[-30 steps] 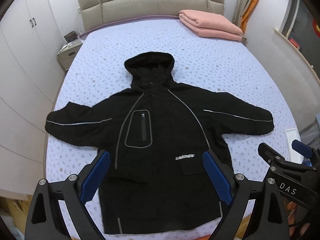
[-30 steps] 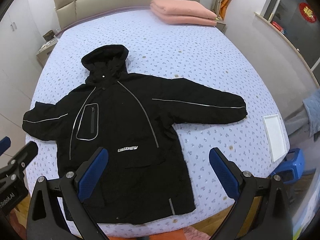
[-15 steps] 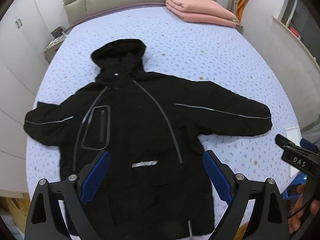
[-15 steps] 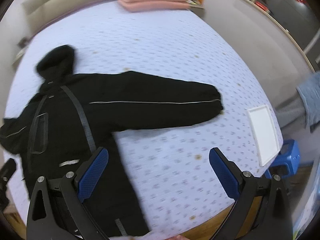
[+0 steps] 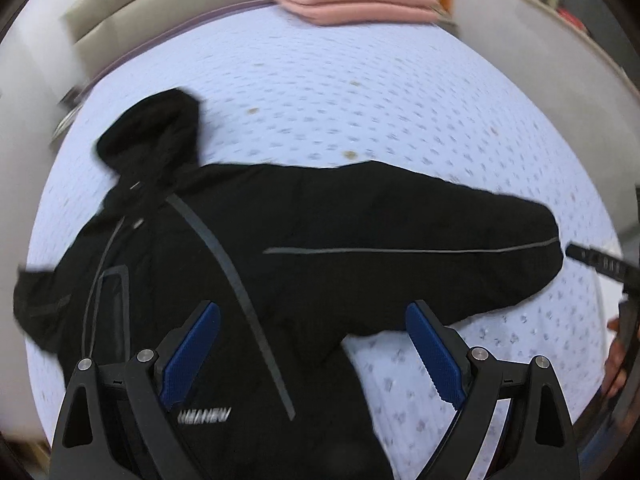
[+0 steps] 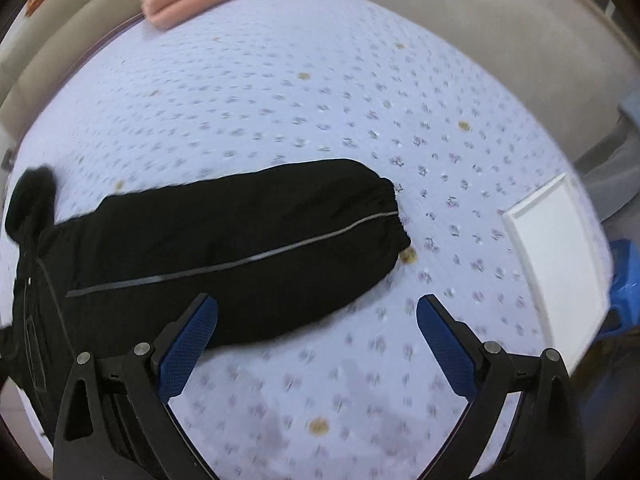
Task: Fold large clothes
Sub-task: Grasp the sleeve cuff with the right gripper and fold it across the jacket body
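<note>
while both grippers, left (image 5: 313,354) and right (image 6: 316,346), hang with jaws apart and empty, we see the jacket (image 5: 224,280) flat on the bed (image 6: 320,100); pinching 1 layer of the sleeve (image 6: 248,248) could drag it crooked.

White lettering is showing on the lower front of the black jacket (image 5: 320,264), near the left gripper's (image 5: 314,354) left finger; motion blur is smearing it, and it is reading roughly as "WEWEW", though the exact letters cannot be told. Small pale marks are sitting on the black bar (image 5: 602,266) at the right edge, too blurred to read.
</note>
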